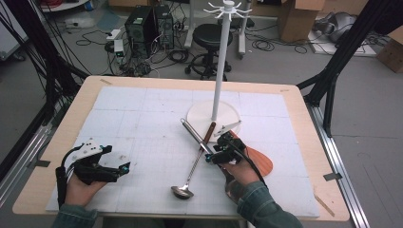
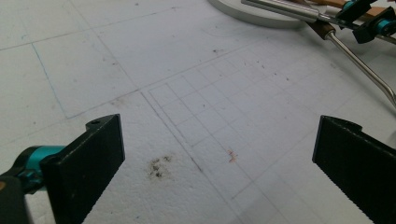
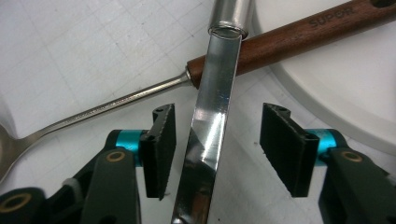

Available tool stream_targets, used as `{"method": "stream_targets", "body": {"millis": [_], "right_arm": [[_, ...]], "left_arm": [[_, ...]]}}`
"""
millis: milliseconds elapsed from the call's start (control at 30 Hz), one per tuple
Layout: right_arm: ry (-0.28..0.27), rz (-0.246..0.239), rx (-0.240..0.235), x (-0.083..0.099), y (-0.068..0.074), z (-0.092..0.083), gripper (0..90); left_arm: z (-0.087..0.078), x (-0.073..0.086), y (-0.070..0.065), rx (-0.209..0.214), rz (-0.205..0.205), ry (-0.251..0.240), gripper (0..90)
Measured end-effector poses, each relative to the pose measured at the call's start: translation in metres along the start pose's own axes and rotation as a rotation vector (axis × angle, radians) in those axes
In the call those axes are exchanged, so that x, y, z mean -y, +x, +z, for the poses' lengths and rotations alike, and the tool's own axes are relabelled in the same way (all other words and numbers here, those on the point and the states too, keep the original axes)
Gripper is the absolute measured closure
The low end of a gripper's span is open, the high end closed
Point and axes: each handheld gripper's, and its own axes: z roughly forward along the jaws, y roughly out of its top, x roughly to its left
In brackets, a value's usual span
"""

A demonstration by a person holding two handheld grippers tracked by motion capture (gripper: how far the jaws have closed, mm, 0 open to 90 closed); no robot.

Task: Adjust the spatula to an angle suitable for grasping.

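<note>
Right gripper (image 3: 215, 154) jaws apart astride the flat steel handle (image 3: 210, 121) crossing the ladle (image 1: 190, 171) mid-tabletop, likely lining up a grasp; left gripper (image 1: 124, 167) idles apart near the front-left corner.

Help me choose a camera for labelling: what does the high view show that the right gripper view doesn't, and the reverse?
High view: the left gripper, open over the foam mat, the white rack pole, the ladle bowl, and an orange spatula blade. Right gripper view: the SUPOR mark on the wooden handle, and the flat steel shaft between open jaws, untouched. Both: crossed utensils, the rack's round base, the right gripper.
</note>
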Motion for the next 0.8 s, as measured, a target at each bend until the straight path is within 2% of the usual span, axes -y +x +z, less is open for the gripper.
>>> {"method": "stream_targets", "body": {"millis": [267, 533, 600, 800], "right_arm": [[0.016, 0.003, 0.023, -0.0008, 0.0037, 0.0032, 56.5], [0.018, 0.004, 0.027, -0.0004, 0.0053, 0.0056, 60.9], [0.017, 0.02, 0.022, 0.0001, 0.0056, 0.0062, 62.5], [0.014, 0.013, 0.025, 0.0002, 0.008, 0.0073, 66.9]], "left_arm": [[0.0001, 0.0001, 0.0, 0.001, 0.001, 0.003, 2.8], [0.0002, 0.0001, -0.0005, 0.001, 0.008, 0.005, 2.8], [0.0, 0.0001, -0.0005, 0.0, 0.008, 0.005, 2.8], [0.0003, 0.0, -0.0009, 0.003, 0.009, 0.006, 2.8]]}}
